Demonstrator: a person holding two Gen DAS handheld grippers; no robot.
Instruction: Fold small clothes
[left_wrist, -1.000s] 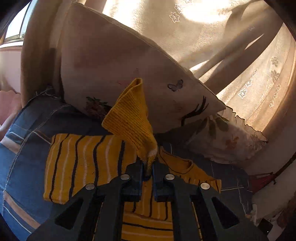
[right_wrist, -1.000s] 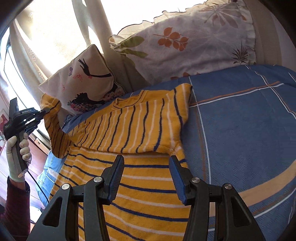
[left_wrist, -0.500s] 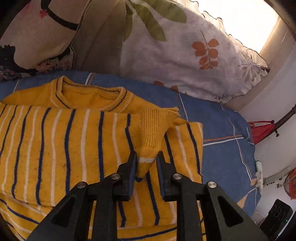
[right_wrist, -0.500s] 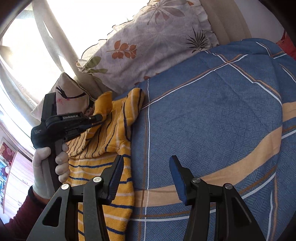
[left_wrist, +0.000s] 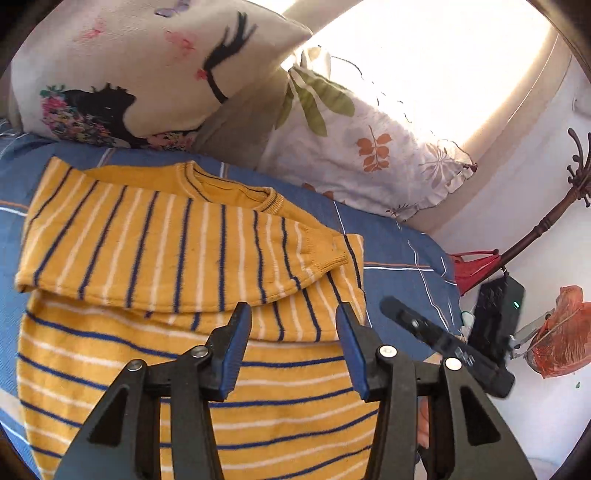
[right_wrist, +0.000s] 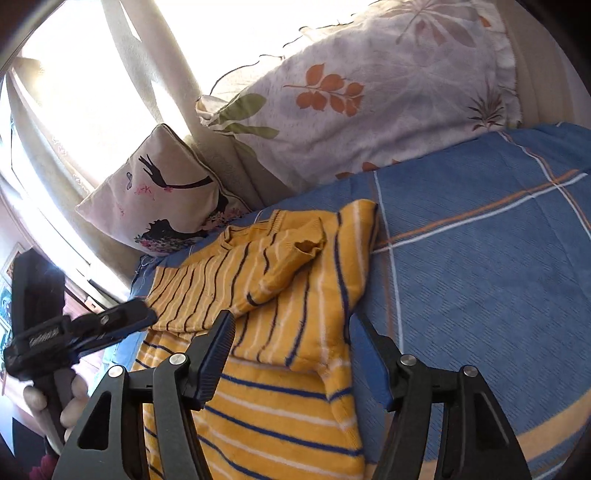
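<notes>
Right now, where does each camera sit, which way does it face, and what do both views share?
Left wrist: rides the left claw, open, above the striped sweater; right claw shows alongside.
Right wrist: rides the right claw, open, over the sweater's edge; gloved left hand shows.
Shared: sweater, folded sleeve, blue bedspread, both pillows.

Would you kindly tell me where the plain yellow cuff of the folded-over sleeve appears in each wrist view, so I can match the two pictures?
Left wrist view: the sleeve cuff lies right of centre, above the open left gripper.
Right wrist view: the sleeve cuff sits at centre, above the open right gripper.
Shared landmark: the leaf-print pillow behind the striped sweater.
</notes>
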